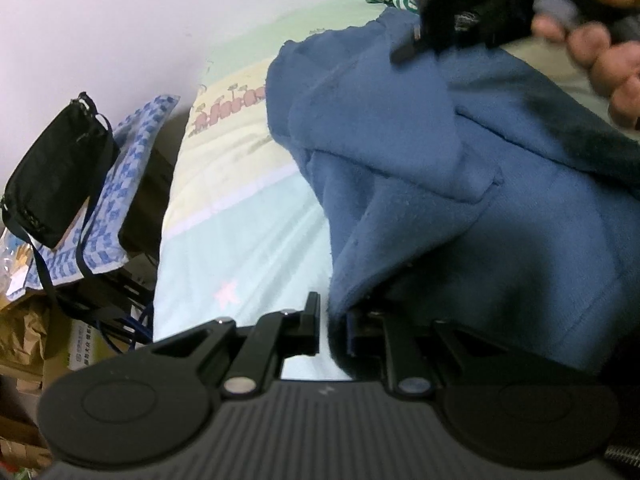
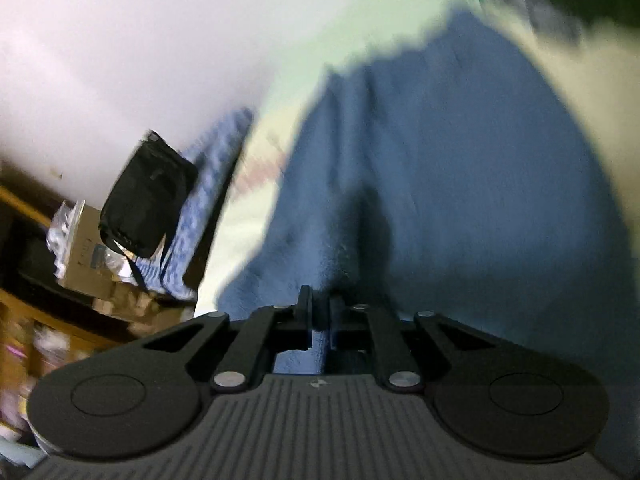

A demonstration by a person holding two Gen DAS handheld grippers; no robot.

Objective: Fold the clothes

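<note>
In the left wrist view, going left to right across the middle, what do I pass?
Black pouch → blue-and-white checked cloth → pastel cartoon bedsheet → blue fleece garment, with a person's fingers at the upper right edge.
</note>
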